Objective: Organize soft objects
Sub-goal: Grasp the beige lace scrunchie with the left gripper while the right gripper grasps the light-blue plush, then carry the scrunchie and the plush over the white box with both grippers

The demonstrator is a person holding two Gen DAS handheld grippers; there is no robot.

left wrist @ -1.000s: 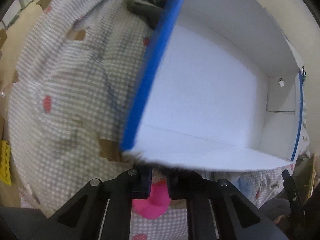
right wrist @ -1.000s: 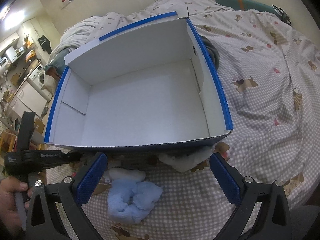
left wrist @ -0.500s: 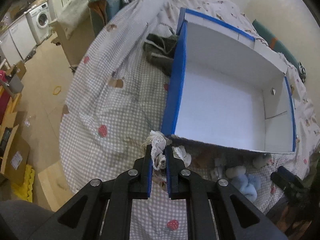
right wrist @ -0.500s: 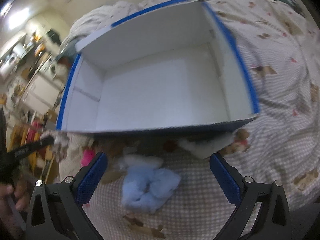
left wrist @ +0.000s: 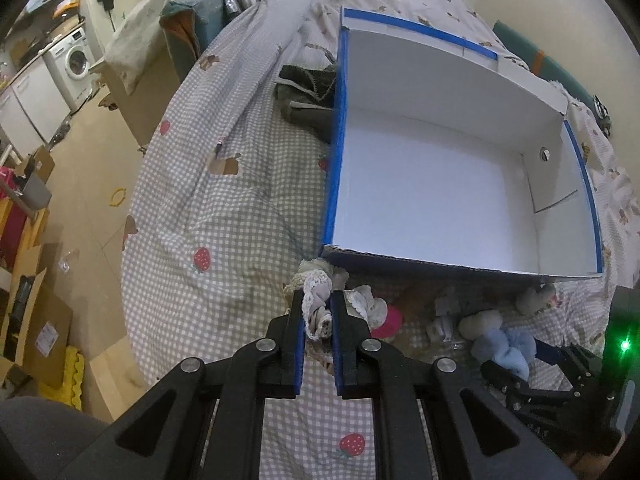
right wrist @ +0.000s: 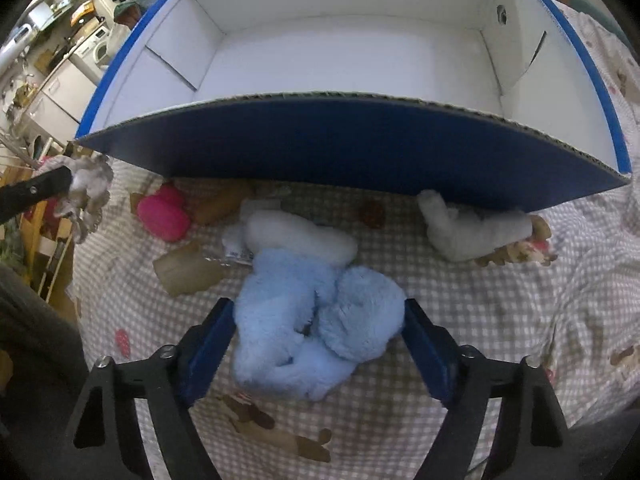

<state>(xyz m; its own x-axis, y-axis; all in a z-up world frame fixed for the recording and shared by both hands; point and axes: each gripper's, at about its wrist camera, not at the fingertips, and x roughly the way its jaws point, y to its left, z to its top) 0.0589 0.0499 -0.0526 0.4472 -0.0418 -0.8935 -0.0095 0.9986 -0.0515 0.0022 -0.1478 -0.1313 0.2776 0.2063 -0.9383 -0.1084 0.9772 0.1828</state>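
My left gripper (left wrist: 316,300) is shut on a lacy white and grey cloth (left wrist: 317,308), held up just before the near left corner of the blue-and-white box (left wrist: 448,264); it shows in the right wrist view (right wrist: 86,188) too. My right gripper (right wrist: 318,310) is open, its jaws on either side of a fluffy light blue plush (right wrist: 316,320) lying on the checked bedspread (right wrist: 500,312). A pink soft item (right wrist: 164,216), a white plush (right wrist: 296,232) and a grey-white plush (right wrist: 472,232) lie before the box wall. The box holds nothing.
Dark green clothing (left wrist: 308,100) lies at the box's far left side. The bed edge drops to the floor (left wrist: 80,184) on the left, with cardboard boxes (left wrist: 36,320) and a washing machine (left wrist: 76,60) beyond.
My left gripper has lifted away from the box with the lacy cloth. My right gripper has come down and forward, so its jaws now flank the blue plush.
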